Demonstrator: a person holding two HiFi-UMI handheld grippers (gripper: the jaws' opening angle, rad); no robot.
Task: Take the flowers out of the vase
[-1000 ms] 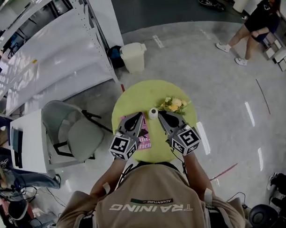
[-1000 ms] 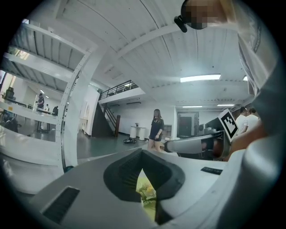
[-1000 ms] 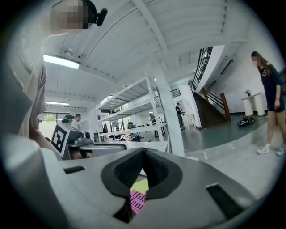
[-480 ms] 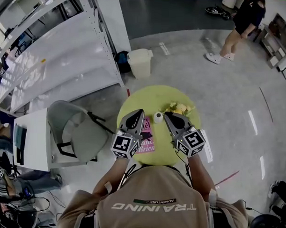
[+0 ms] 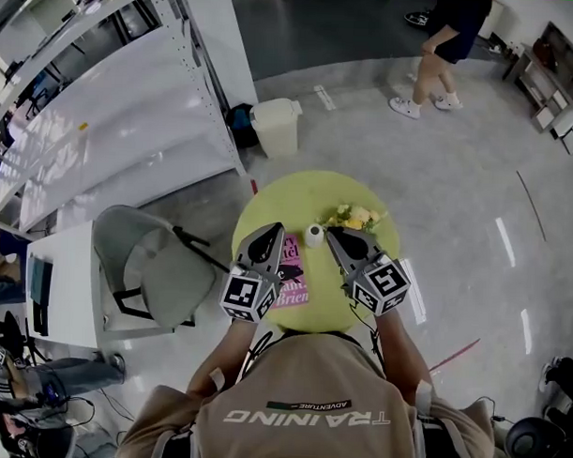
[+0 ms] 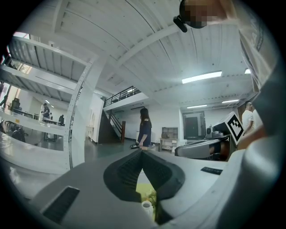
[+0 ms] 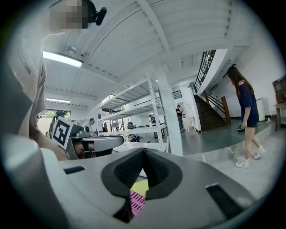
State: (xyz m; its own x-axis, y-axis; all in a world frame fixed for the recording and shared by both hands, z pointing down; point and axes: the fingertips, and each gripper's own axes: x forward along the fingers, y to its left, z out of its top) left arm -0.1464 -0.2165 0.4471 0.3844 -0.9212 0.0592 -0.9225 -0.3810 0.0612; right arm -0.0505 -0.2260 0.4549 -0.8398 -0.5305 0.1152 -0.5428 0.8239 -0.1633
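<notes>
A small white vase stands upright in the middle of the round yellow-green table. Yellow flowers with green leaves lie on the tabletop just right of it, outside the vase. My left gripper hovers left of the vase and my right gripper close to its right; both are shut and empty. In the left gripper view the shut gripper has the vase below it. Under the shut gripper in the right gripper view shows a pink book.
The pink book lies on the table's near left. A grey chair stands left of the table, a white bin and white shelving behind it. A person walks across the floor at the back right.
The person at the back has walked leftward and the head view has shifted a little. Both grippers stay shut beside the vase; the flowers have not moved.
</notes>
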